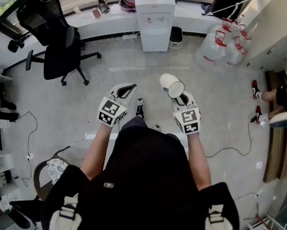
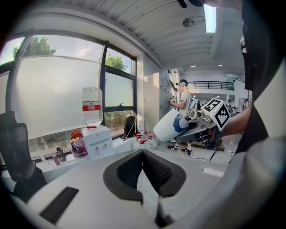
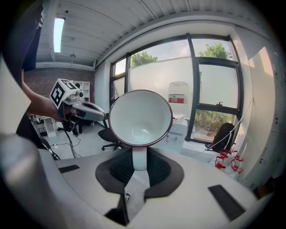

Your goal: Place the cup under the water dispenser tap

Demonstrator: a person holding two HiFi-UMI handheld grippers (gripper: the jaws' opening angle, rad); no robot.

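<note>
Your right gripper point(image 3: 139, 154) is clamped on the handle of the white cup point(image 3: 140, 117) and holds it in the air, tipped on its side with the mouth facing back toward you. The cup is well apart from the water dispenser point(image 1: 155, 16), which stands by the window point(image 3: 196, 80) across the floor point(image 1: 138, 70). Your left gripper point(image 2: 143, 154) has its jaws together with nothing between them, near the right one; the dispenser's tap is probably among the small marks on its front, too small to tell.

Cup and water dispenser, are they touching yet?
Apart. The head view shows the cup, held by the right gripper, with bare floor between it and the water dispenser.
</note>
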